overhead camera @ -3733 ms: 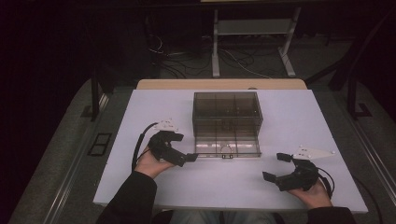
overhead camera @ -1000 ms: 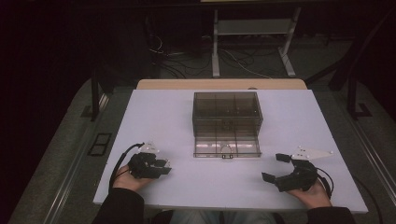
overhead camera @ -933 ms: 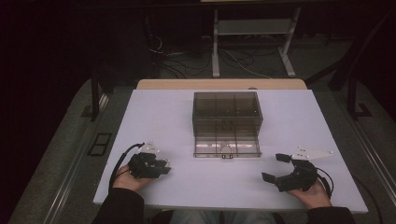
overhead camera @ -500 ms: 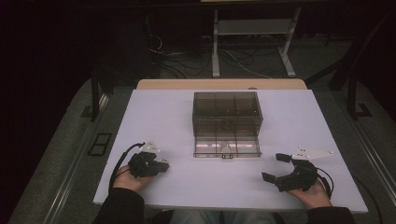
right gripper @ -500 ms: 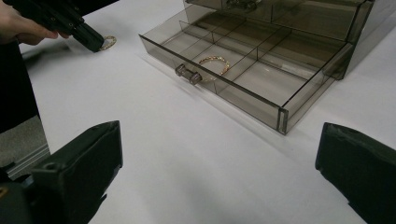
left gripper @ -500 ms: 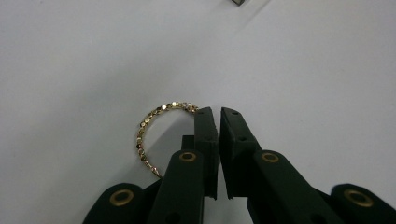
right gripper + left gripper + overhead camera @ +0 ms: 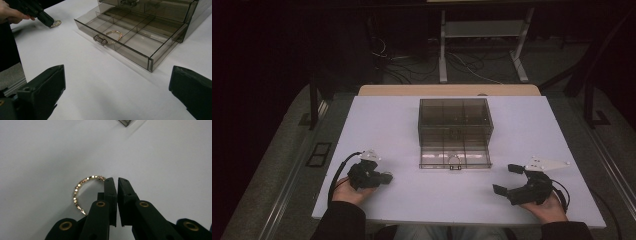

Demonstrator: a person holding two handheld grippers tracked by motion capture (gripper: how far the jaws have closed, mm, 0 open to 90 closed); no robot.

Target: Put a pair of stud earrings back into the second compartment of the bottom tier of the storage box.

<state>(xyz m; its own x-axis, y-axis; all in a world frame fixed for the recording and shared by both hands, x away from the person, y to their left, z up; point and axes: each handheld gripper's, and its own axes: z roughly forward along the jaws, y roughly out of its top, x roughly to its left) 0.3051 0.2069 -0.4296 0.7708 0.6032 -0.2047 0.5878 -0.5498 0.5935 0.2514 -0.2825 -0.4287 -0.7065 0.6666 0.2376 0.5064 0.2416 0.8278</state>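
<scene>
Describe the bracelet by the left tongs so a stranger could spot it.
On the white table, go to the left tongs, left of the smoky drawer box. The gold beaded bracelet lies at their tip; the other bracelet lies inside the open drawer.

We can read no text, label, brand or number anywhere here. We find no sign either.

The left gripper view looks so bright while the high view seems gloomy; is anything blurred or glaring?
High view: dim, the room black, only the white table lit. Left gripper view: sharp and evenly lit, the gold bracelet glinting with a soft shadow. Right gripper view: near jaws blurred, the clear drawer in focus with pale reflections.
</scene>
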